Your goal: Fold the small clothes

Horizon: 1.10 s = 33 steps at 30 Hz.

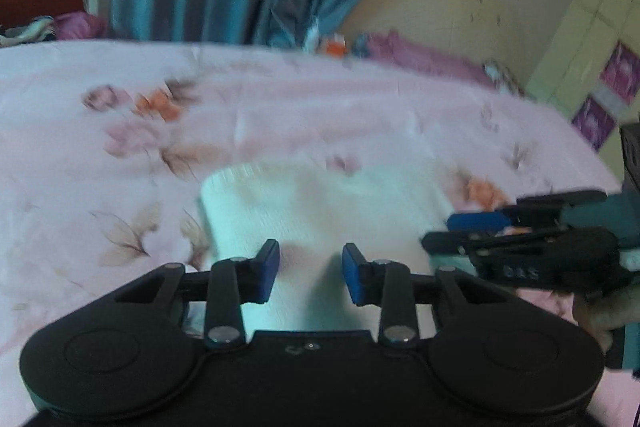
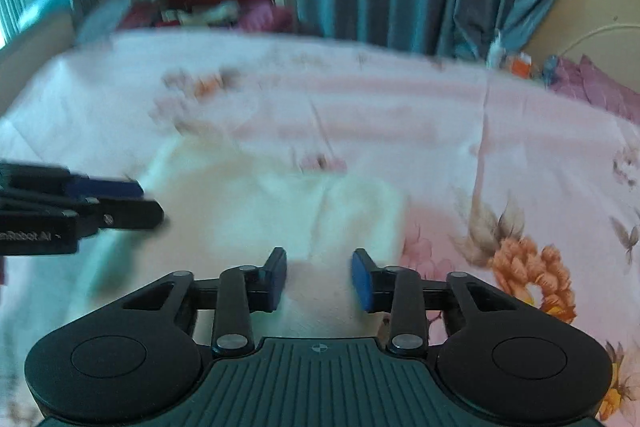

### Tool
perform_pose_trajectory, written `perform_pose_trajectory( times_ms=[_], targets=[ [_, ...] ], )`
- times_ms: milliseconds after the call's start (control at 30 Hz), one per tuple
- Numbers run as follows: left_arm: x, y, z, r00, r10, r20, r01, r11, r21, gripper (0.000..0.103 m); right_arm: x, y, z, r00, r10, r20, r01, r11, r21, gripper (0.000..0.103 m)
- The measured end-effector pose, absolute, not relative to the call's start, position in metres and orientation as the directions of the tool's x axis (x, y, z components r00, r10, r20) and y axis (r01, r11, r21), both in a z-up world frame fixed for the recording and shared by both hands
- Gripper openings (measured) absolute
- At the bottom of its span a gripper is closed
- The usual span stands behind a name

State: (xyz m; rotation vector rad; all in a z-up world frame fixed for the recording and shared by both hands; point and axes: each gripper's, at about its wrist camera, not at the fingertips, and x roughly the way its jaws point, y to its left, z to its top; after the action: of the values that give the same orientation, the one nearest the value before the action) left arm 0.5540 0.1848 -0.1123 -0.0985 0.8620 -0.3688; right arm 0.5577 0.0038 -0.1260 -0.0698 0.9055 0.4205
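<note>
White garment (image 1: 320,211) is lying flat on the pink floral bedsheet (image 1: 120,155), just ahead of both tongs. Left gripper (image 1: 310,273) and right gripper (image 2: 320,277) are hanging over its near edge, jaws parted, gripping nothing. Likely next: pinching near corners and folding forward. Bare sheet beyond is giving plenty of room.

Ribbed white knit garment (image 1: 320,211), matt floral bedsheet (image 1: 120,155)

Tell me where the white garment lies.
The white garment lies on the pink floral bedsheet, in both wrist views directly ahead of the left gripper and right gripper.
</note>
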Motion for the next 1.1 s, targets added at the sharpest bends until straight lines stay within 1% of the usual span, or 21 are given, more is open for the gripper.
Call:
perform_pose_trajectory(
  times_ms=[100,200,267,333,400,433,533,600,700,833,933,1000,1100],
  targets=[
    [0.554,0.183,-0.120,0.585,-0.350,-0.732,0.274,0.934,-0.227,0.033,0.562,-0.003,-0.133,0.545,0.331,-0.770,-0.370,0.920,0.133,0.035],
    [0.551,0.186,-0.119,0.585,-0.357,-0.728,0.280,0.932,-0.232,0.033,0.560,-0.004,-0.131,0.544,0.323,-0.775,-0.379,0.918,0.117,0.035],
    [0.541,0.189,-0.111,0.600,-0.350,-0.719,0.278,0.934,-0.224,0.028,0.553,-0.006,-0.120,0.565,0.306,-0.766,-0.364,0.926,0.101,0.035],
    [0.520,0.193,-0.100,0.630,-0.355,-0.691,0.283,0.933,-0.222,0.027,0.532,-0.013,-0.102,0.596,0.347,-0.724,-0.386,0.915,0.120,0.035],
    [0.499,0.195,-0.095,0.642,-0.361,-0.677,0.280,0.932,-0.231,0.027,0.512,-0.012,-0.097,0.563,0.398,-0.724,-0.445,0.885,0.141,0.035],
    [0.487,0.192,-0.097,0.641,-0.351,-0.682,0.284,0.935,-0.214,0.027,0.501,-0.008,-0.098,0.549,0.404,-0.732,-0.478,0.870,0.121,0.035],
    [0.463,0.179,-0.104,0.656,-0.272,-0.704,0.278,0.954,-0.110,0.025,0.477,0.002,-0.110,0.523,0.388,-0.759,-0.540,0.840,0.057,0.035],
    [0.457,0.172,-0.112,0.640,-0.243,-0.729,0.265,0.960,-0.087,0.025,0.471,0.004,-0.120,0.537,0.331,-0.776,-0.541,0.841,-0.015,0.029],
    [0.449,0.160,-0.117,0.649,-0.195,-0.736,0.256,0.966,-0.030,0.025,0.468,0.000,-0.123,0.544,0.316,-0.778,-0.525,0.851,-0.022,0.028],
    [0.427,0.161,-0.101,0.671,-0.203,-0.713,0.227,0.972,-0.062,0.024,0.442,-0.018,-0.102,0.550,0.383,-0.742,-0.527,0.849,0.047,0.028],
    [0.400,0.158,-0.095,0.680,-0.211,-0.702,0.213,0.973,-0.085,0.024,0.417,-0.023,-0.098,0.511,0.413,-0.754,-0.560,0.826,0.072,0.029],
    [0.385,0.152,-0.100,0.670,-0.204,-0.714,0.210,0.974,-0.081,0.024,0.404,-0.023,-0.104,0.484,0.421,-0.768,-0.578,0.812,0.081,0.028],
    [0.373,0.146,-0.115,0.633,-0.190,-0.750,0.193,0.977,-0.085,0.024,0.396,-0.022,-0.125,0.453,0.369,-0.812,-0.570,0.820,0.055,0.028]
  ],
)
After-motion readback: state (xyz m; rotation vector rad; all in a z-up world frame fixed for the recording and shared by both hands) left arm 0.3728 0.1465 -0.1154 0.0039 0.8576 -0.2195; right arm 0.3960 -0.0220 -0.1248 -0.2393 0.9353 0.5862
